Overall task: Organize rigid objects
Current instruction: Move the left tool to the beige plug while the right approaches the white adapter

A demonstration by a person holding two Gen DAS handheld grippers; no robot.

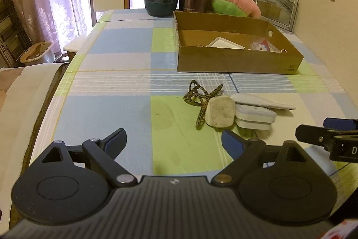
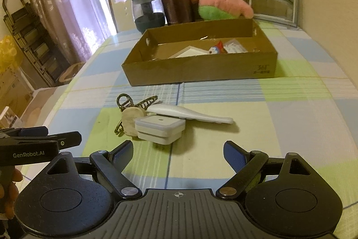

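Left gripper [image 1: 173, 141]: low over the table [image 1: 116, 104], tipped down toward it. Its jaws are wide apart with nothing in them. It is left of the pile and near it.
Hand [image 2: 9, 194]: fingers show at the left edge in the right view, under the left gripper.
Writing on left gripper: "GenRobot.AI" on its side.
Clip [image 1: 201, 102]: spotted hair clip, on the left of the pile, touching the pale block [image 1: 220, 112].
Pile: the block, a white box [image 2: 160, 127] and a white flat thing [image 2: 190, 114] lie together on the table, in front of the carton [image 2: 201, 68]. The flat thing rests on the box.
Right gripper [image 2: 177, 155]: low, tipped down, just in front of the pile. Jaws wide apart, nothing in them.
Carton: behind the pile, well apart from it. It has small things inside. The dark print on its front is too small to read.
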